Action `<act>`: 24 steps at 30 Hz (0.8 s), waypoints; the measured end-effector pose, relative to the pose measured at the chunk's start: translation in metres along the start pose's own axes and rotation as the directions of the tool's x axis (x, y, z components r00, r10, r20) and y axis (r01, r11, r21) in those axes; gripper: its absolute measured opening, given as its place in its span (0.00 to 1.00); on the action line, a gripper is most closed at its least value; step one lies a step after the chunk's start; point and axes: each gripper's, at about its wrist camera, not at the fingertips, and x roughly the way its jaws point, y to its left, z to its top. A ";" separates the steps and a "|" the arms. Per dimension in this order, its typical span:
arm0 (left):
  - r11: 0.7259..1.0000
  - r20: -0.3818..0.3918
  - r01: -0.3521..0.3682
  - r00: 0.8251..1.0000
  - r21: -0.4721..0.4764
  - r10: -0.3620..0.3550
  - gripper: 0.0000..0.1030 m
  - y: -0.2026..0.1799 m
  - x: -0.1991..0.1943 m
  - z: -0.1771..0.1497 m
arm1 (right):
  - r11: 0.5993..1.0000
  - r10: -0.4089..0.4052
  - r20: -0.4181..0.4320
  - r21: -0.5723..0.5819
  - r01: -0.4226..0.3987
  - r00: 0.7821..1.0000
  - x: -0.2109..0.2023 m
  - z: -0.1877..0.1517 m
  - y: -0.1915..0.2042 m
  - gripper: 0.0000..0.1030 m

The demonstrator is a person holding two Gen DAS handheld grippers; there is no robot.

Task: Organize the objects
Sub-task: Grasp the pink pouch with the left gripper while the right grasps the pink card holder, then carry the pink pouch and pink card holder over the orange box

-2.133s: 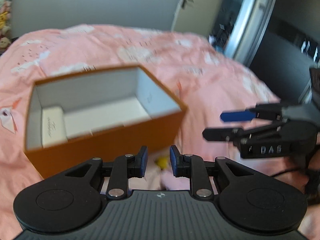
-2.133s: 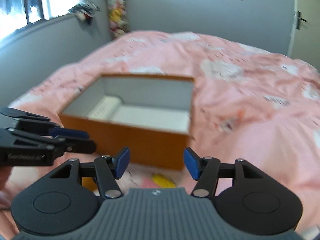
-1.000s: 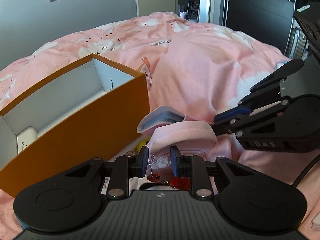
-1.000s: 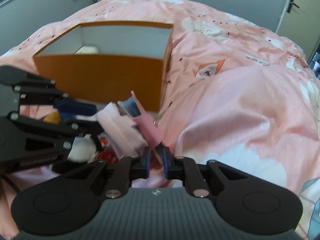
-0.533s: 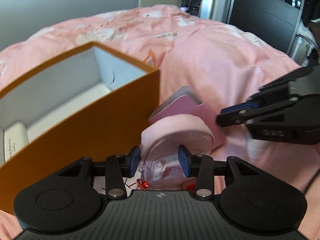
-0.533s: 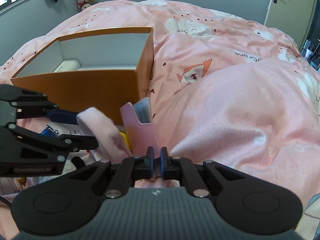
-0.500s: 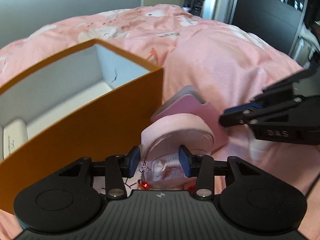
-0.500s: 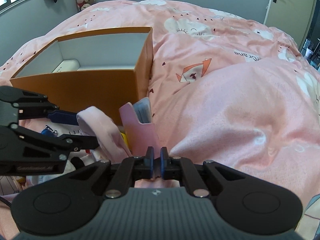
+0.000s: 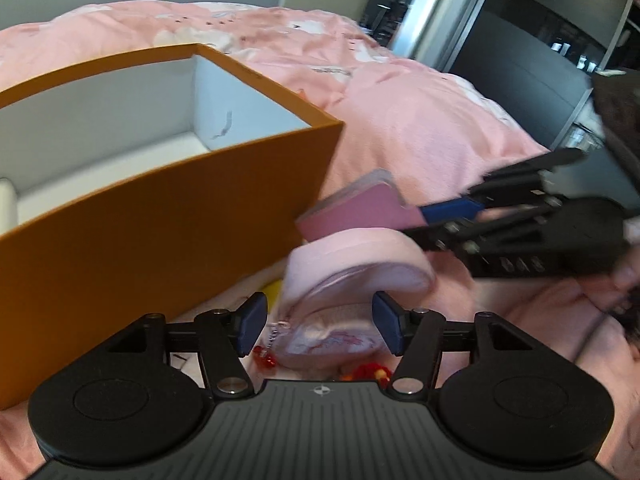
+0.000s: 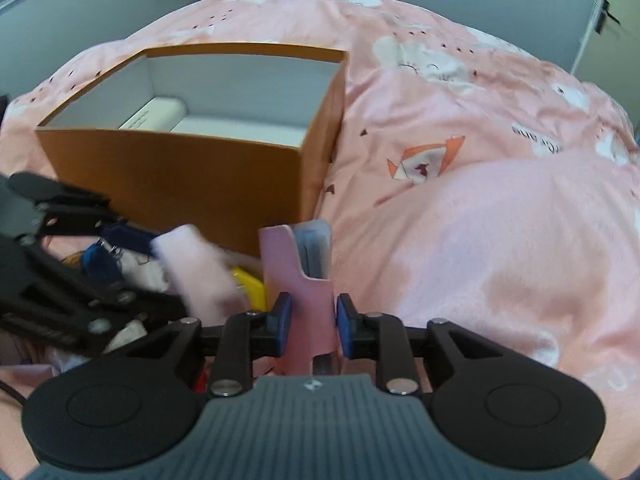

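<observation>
right tongs [image 10: 311, 326] have slackened on the pink card holder [image 10: 298, 280]: half a second ago the pads were pinched near-shut on its lower edge, now there's a visible gap and they only bracket it, maybe brushing the sides. can't tell if any clamp force is left. the holder stands upright just in front of the near corner of the orange box [image 10: 192, 184], not inside it.

left tongs [image 9: 320, 322] opened wider too. they sit wide apart around the pink plush pouch [image 9: 352, 276], not gripping. the pouch lies on the bed [image 10: 500, 240] beside the box's front wall, with a red charm [image 9: 264, 354] and a yellow item [image 10: 250, 284] in the clutter under it.

read: both look mid-release or mid-regrip, so nothing is secured. the box holds only a white item [image 10: 156, 118] at its far end. neither the holder nor the pouch has gone in yet. the holder may tip over if the right side backs off.
</observation>
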 end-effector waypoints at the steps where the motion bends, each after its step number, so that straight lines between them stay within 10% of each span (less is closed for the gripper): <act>1: 1.000 -0.007 0.011 1.000 0.020 -0.011 0.68 -0.001 -0.001 -0.002 | 1.000 0.010 0.000 0.019 -0.010 1.000 0.000 0.000 -0.004 0.25; 10: 0.980 -0.063 0.026 0.998 0.199 -0.014 0.73 -0.019 0.008 -0.007 | 0.997 0.024 0.000 0.076 -0.024 1.000 0.007 -0.003 -0.009 0.25; 24: 1.000 0.032 -0.024 0.999 -0.020 0.025 0.32 -0.022 -0.013 -0.005 | 0.998 0.010 0.038 0.061 -0.012 0.999 -0.009 -0.006 0.001 0.18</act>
